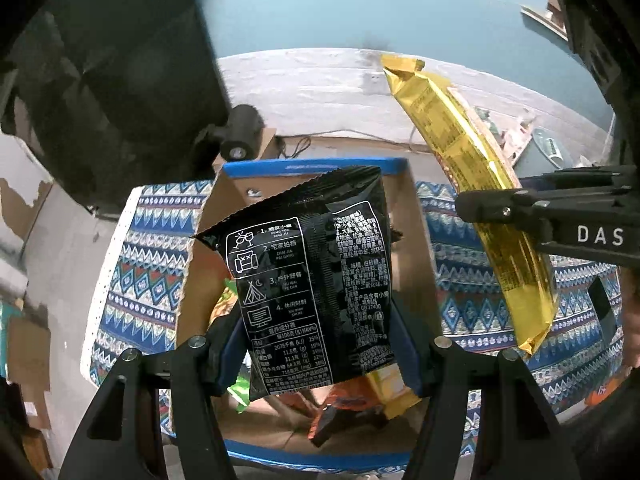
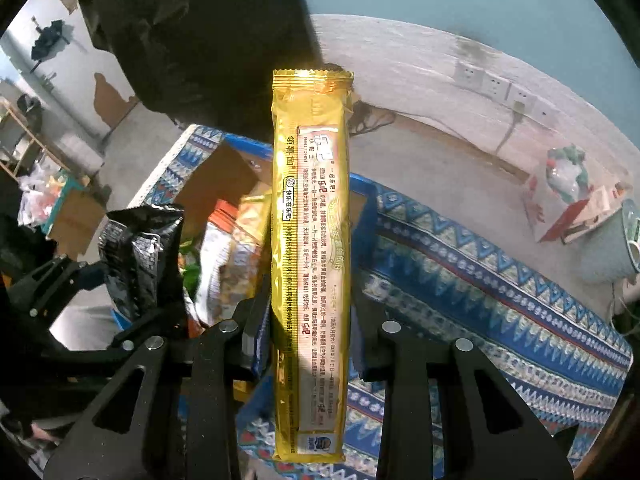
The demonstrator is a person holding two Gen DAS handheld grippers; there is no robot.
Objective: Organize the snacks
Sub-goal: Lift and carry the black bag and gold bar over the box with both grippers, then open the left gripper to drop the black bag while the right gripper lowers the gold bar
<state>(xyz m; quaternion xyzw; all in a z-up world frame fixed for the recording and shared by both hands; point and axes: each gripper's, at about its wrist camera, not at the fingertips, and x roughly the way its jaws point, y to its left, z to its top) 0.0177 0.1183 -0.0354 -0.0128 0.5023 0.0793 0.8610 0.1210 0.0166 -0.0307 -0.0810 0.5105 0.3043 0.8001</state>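
Two packets hang above the cardboard box (image 1: 420, 216) on our patterned counter (image 1: 136, 264). Our left tongs (image 1: 320, 360) grip a black bag (image 1: 312, 280) right over the box's snacks, and our right tongs (image 2: 312, 344) clench a long gold pack (image 2: 312, 240) just beside it.

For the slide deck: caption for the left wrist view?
Left gripper holds black snack bag above cardboard box.

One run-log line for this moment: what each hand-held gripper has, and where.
left hand-held gripper: shut on black snack bag, above cardboard box | right hand-held gripper: shut on gold snack pack
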